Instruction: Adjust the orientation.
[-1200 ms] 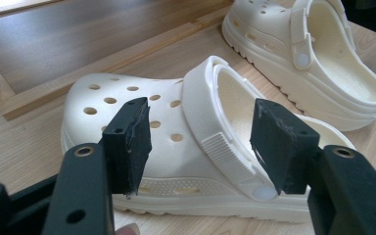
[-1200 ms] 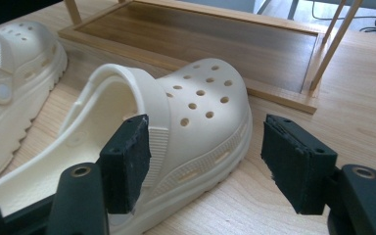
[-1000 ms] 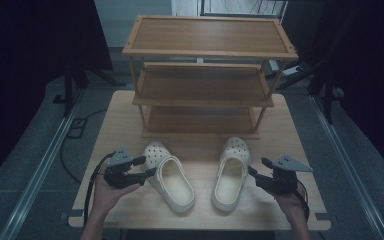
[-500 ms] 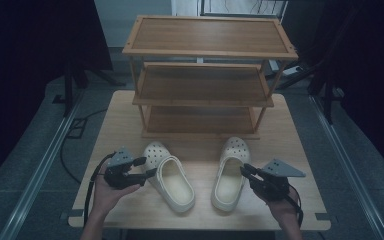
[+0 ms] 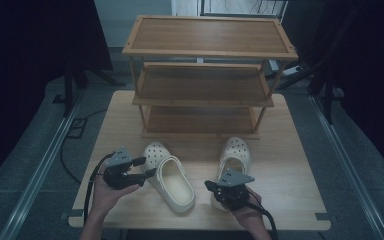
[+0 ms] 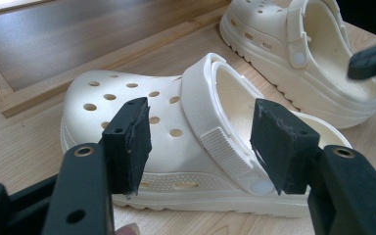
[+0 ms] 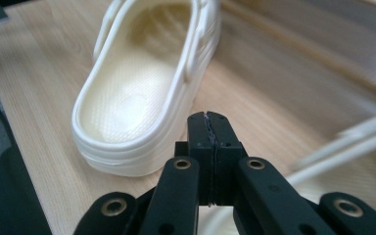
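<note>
Right gripper (image 5: 211, 187) of mine just snapped closed on nothing, lower middle of the high view. Left gripper (image 5: 148, 167) gapes open around the left clog (image 5: 170, 177). Two clogs on the desk (image 5: 290, 165), second one (image 5: 234, 157) right of center.

You'll find nothing to read here: no brand, label, number or sign can be made out on the clogs, the wooden shelf rack, the table or either gripper.
</note>
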Available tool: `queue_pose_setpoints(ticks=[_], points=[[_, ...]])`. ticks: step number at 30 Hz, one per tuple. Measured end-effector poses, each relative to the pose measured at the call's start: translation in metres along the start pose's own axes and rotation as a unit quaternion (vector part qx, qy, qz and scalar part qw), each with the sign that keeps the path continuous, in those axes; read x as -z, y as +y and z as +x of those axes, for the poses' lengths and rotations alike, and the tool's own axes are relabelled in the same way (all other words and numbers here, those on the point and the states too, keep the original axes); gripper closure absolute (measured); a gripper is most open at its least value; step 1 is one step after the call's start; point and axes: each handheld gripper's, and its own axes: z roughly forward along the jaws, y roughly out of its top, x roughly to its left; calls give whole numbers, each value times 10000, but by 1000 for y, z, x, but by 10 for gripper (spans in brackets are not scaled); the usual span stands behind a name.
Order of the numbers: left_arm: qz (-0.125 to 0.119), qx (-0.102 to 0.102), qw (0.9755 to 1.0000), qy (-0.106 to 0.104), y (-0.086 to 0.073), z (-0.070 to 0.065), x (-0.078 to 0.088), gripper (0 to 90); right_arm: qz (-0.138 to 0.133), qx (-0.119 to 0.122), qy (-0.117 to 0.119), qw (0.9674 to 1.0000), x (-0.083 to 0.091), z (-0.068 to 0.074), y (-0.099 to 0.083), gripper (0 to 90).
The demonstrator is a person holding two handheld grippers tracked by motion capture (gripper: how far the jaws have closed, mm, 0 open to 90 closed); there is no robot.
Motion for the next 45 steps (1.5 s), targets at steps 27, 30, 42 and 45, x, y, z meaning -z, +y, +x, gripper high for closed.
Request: queue_pose_setpoints(ticks=[27,30,42,45], points=[[-124,63,9999,33,1,4,12,404,260,270,630,9973,-44,60,-1,899],[-145,71,9999,42,1,5,14,404,182,300,651,9973,-49,68,0,899],[-17,13,10000,3,0,4,8,403,-52,491,841,9952,-67,96,9,875],[-21,-1,10000,2,0,5,9,403,-105,429,998,9940,-61,88,5,833]])
